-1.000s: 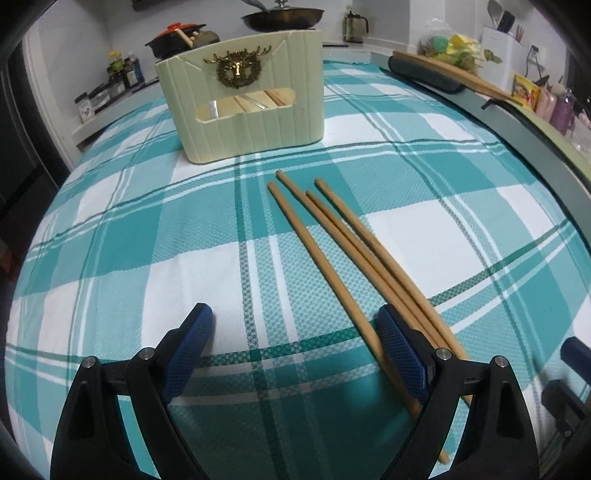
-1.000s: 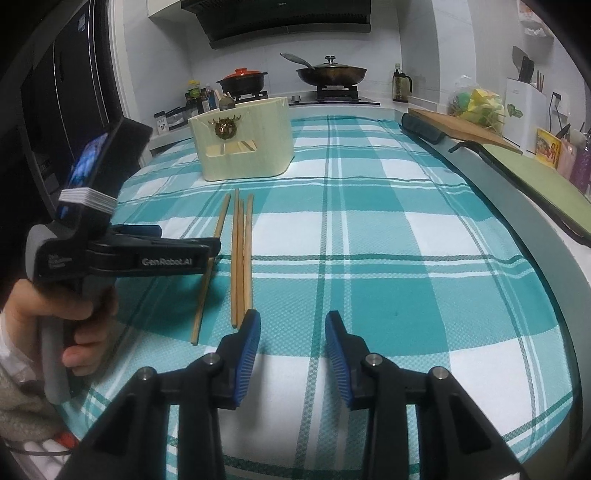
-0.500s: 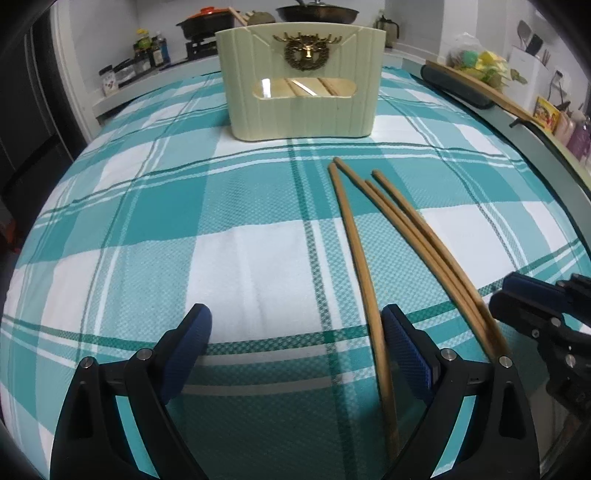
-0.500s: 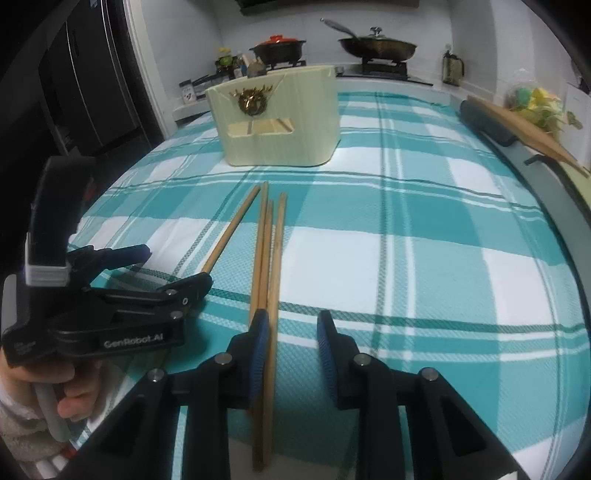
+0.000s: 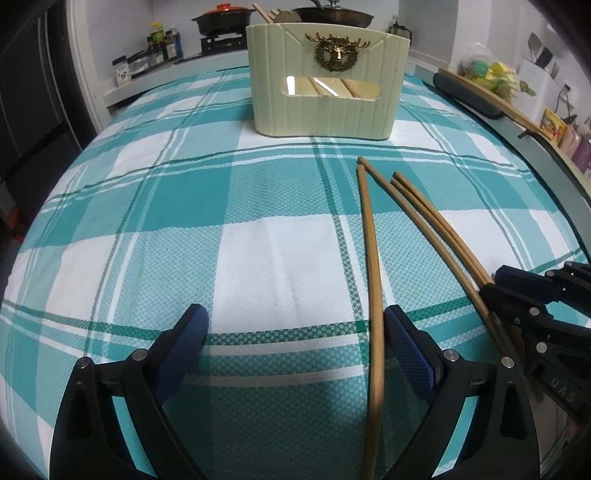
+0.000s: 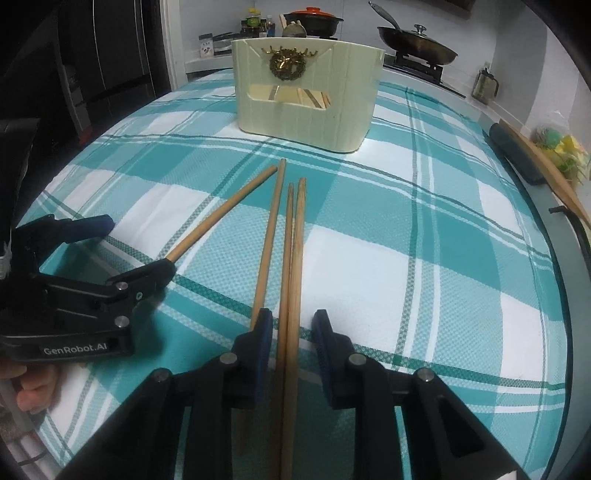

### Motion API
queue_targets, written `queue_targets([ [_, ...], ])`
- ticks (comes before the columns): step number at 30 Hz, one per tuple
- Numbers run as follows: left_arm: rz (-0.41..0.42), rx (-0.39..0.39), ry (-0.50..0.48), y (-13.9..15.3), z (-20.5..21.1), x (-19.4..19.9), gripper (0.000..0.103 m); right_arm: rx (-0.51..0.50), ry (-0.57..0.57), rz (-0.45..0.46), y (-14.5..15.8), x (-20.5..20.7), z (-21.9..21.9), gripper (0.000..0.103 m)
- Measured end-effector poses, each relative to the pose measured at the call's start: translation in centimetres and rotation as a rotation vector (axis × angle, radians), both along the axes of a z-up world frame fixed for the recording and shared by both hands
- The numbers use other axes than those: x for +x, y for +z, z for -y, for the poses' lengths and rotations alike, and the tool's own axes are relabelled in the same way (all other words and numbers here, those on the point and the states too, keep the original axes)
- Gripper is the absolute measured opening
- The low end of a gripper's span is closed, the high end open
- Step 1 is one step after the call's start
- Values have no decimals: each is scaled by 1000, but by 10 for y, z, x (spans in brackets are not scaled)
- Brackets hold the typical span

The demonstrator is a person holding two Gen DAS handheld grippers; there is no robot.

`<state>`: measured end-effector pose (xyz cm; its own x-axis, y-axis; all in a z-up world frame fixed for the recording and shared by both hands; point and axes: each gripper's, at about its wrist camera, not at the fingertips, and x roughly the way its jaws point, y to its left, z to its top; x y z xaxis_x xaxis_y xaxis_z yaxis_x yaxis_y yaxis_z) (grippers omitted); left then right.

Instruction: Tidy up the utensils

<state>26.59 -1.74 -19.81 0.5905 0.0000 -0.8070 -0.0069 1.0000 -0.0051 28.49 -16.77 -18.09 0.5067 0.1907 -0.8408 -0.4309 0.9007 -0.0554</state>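
Several wooden chopsticks lie on the teal plaid cloth in front of a cream utensil holder point(image 5: 325, 81) point(image 6: 306, 92) with a gold deer emblem. My right gripper point(image 6: 292, 330) straddles a pair of chopsticks point(image 6: 293, 258). Its jaws are closing, with a gap still showing beside the right pad. A third chopstick point(image 6: 267, 236) runs just outside its left finger. My left gripper point(image 5: 295, 328) point(image 6: 136, 243) stands wide open low over the cloth. A single chopstick point(image 5: 373, 280) point(image 6: 221, 210) lies just inside its right finger point(image 5: 406, 347).
Behind the holder is a counter with a stove, a red-lidded pot point(image 5: 221, 16), a pan point(image 6: 417, 44) and bottles. A long wooden board point(image 5: 491, 99) and a dark pad run along the table's right edge. A hand point(image 6: 33, 391) holds the left gripper's handle.
My right gripper has moved left over the chopsticks and narrowed its jaws around a pair. My left gripper has shifted, so one chopstick now lies inside its right finger.
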Motion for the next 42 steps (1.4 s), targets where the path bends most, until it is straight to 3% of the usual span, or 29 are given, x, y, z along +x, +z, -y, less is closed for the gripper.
queue_targets([
  [4,1,-2,2,0,-1,-1,96,53,-103,-22,2,2,13,22],
  [5,1,-1,2,0,-1,-1,96,82,-94,-32,2,1,14,27],
  [11,4,7,3,0,0,-1,96,175,-73,-34,15,10,21,24],
  [13,4,6,3,0,0,-1,96,146,-71,-19,15,18,20,24],
  [16,3,5,3,0,0,-1,96,86,-32,-49,5,30,12,14],
  [23,3,7,1,0,0,-2,96,-49,47,-47,0,32,-5,10],
  [25,6,4,-9,0,0,-3,90,-73,17,-35,1,35,-3,8],
  [28,25,19,-60,4,8,-8,70,-52,-102,-35,2,38,15,8],
  [31,43,54,-109,7,22,-13,32,-23,-185,-33,3,32,36,8],
  [32,47,75,-115,8,26,-14,11,-14,-209,-35,3,28,43,8],
  [33,45,87,-116,8,28,-15,6,-7,-226,-36,3,25,48,8],
  [42,-3,60,-17,9,-6,-33,5,16,-260,-41,4,-9,66,9],
])
